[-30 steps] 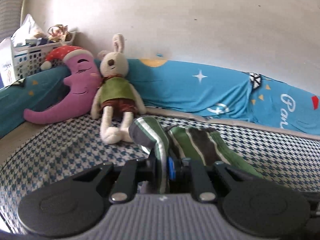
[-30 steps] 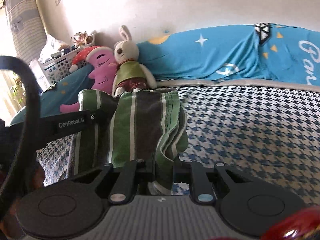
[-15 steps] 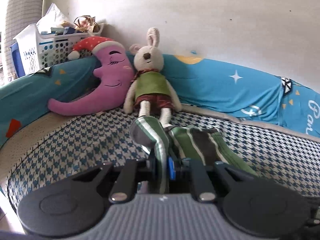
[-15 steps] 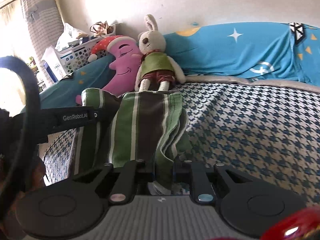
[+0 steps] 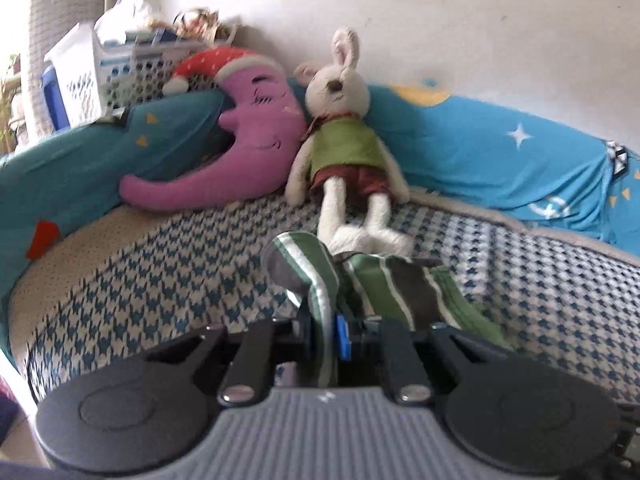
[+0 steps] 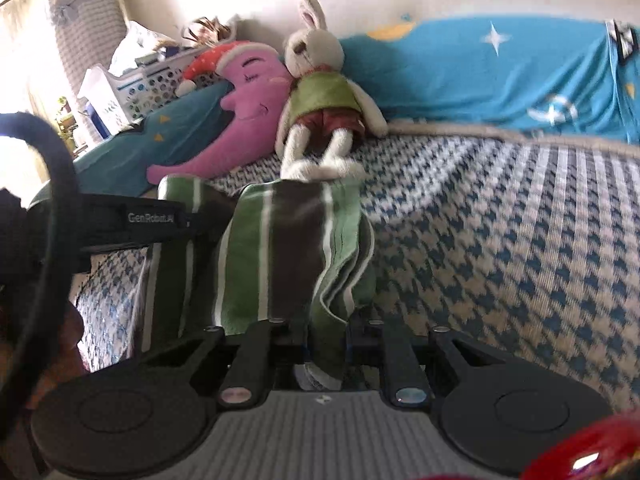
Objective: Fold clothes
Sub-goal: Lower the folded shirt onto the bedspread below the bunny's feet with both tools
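A green, grey and white striped garment (image 5: pixel 384 288) is held up above the houndstooth bed cover (image 5: pixel 160 280). My left gripper (image 5: pixel 326 340) is shut on one bunched edge of it. My right gripper (image 6: pixel 326 344) is shut on another edge of the striped garment (image 6: pixel 288 248), which hangs folded between the two grippers. The left gripper's body (image 6: pixel 152 218) shows at the left of the right wrist view, level with the cloth's top edge. The fingertips of both grippers are hidden by fabric.
A plush rabbit (image 5: pixel 344 152) and a purple moon pillow (image 5: pixel 240 144) lean against the wall at the bed's head. A blue starred blanket (image 5: pixel 500 152) runs along the wall. A white basket (image 5: pixel 100 76) stands at the far left. The houndstooth cover (image 6: pixel 500 240) stretches to the right.
Both grippers have swung leftwards with the garment still clamped; the rabbit and moon pillow shifted right in both views and the basket came further into sight.
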Action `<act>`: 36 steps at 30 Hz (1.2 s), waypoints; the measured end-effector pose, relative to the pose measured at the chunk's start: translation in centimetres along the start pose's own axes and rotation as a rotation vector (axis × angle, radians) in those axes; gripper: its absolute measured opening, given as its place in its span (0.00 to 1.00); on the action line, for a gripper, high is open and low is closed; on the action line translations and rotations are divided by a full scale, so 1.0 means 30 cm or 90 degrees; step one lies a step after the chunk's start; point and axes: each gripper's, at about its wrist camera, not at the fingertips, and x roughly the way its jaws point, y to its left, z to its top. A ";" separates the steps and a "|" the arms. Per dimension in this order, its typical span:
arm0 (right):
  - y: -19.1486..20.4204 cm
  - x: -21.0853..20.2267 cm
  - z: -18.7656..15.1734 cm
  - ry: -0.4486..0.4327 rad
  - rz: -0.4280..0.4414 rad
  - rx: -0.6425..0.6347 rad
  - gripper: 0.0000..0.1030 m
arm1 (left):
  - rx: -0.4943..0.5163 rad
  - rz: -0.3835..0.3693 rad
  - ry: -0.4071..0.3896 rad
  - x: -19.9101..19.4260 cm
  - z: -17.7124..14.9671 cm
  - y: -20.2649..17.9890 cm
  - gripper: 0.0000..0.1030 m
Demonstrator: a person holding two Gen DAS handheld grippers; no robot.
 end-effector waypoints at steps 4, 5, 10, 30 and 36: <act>-0.020 -0.023 0.021 0.003 -0.001 0.020 0.26 | -0.052 0.038 0.033 0.052 -0.014 0.056 0.31; -0.025 -0.034 0.029 0.001 -0.015 0.023 0.26 | -0.071 0.047 0.033 0.051 -0.015 0.076 0.44; -0.059 -0.082 0.052 -0.029 -0.061 0.027 0.26 | -0.148 0.087 0.033 0.049 -0.015 0.167 0.56; 0.031 -0.024 -0.014 0.010 0.006 -0.072 0.23 | -0.051 0.009 0.022 0.020 -0.043 0.003 0.75; 0.028 -0.003 -0.009 0.009 0.006 -0.073 0.22 | -0.021 0.032 0.046 0.096 -0.080 -0.027 0.77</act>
